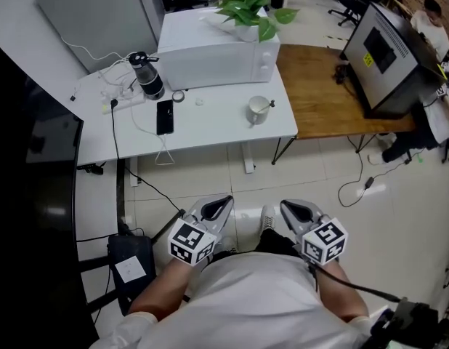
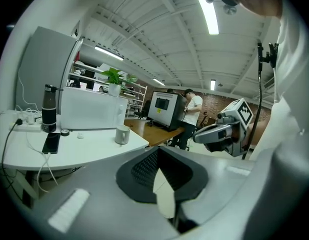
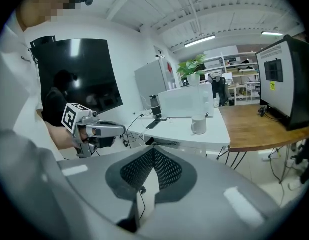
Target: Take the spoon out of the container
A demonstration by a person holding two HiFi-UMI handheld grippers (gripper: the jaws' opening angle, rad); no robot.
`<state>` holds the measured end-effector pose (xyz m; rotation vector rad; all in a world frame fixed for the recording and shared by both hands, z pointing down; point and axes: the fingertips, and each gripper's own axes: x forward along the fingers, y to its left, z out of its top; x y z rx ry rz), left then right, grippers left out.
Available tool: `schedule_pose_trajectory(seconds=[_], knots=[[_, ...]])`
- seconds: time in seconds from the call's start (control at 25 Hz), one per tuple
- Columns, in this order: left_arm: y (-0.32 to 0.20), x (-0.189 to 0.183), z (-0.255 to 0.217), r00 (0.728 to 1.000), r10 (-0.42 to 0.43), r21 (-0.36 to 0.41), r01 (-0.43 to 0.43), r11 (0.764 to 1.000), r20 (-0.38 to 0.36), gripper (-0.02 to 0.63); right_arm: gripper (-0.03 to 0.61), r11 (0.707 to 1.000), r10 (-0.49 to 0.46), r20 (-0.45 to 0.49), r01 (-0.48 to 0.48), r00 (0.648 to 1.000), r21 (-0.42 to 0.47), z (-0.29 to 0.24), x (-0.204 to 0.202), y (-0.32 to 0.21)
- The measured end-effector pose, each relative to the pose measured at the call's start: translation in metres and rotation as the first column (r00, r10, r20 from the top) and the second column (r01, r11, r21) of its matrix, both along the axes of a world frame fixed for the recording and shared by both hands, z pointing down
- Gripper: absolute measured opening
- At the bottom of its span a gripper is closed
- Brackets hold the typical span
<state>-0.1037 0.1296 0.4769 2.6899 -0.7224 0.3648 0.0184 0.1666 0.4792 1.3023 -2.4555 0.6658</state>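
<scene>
both the left gripper [image 1: 220, 203] and the right gripper [image 1: 290, 209] sit closed and empty, well apart from the white table [image 1: 210, 131]; the spoon [image 1: 267, 105] leans in the mug [image 1: 257, 112] near its front right corner; a skewed pull on the thin handle could tip the mug off that edge.

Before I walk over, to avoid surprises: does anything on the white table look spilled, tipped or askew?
Nothing stands out. The white mug stands upright with the spoon in it, the black phone lies flat by the dark bottle, and the white table shows no spill.
</scene>
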Motion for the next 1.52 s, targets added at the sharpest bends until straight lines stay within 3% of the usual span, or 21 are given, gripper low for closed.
schedule_pose_trajectory(seconds=[0.2, 0.48, 1.04, 1.32, 1.52], knots=[[-0.034, 0.010, 0.004, 1.000, -0.011, 0.009, 0.011, 1.000, 0.002, 0.003, 0.008, 1.000, -0.020, 0.007, 0.020, 1.000, 0.016, 0.004, 0.010, -0.041], [-0.106, 0.038, 0.005, 0.996, -0.088, 0.009, 0.088, 0.996, 0.018, 0.003, 0.008, 0.993, -0.117, 0.033, 0.116, 0.993, 0.031, 0.003, 0.031, -0.126], [-0.233, 0.111, -0.003, 0.964, -0.257, 0.043, 0.255, 0.966, 0.062, 0.003, 0.008, 0.951, -0.310, 0.052, 0.309, 0.949, 0.019, 0.006, 0.101, -0.263], [-0.247, 0.123, 0.004, 0.966, -0.243, 0.029, 0.241, 0.970, 0.091, 0.004, 0.008, 0.945, -0.326, 0.072, 0.327, 0.943, -0.002, 0.015, 0.100, -0.282], [-0.261, 0.117, 0.010, 0.977, -0.193, -0.001, 0.194, 0.981, 0.093, 0.003, 0.008, 0.960, -0.278, 0.064, 0.280, 0.958, -0.026, 0.020, 0.091, -0.294]])
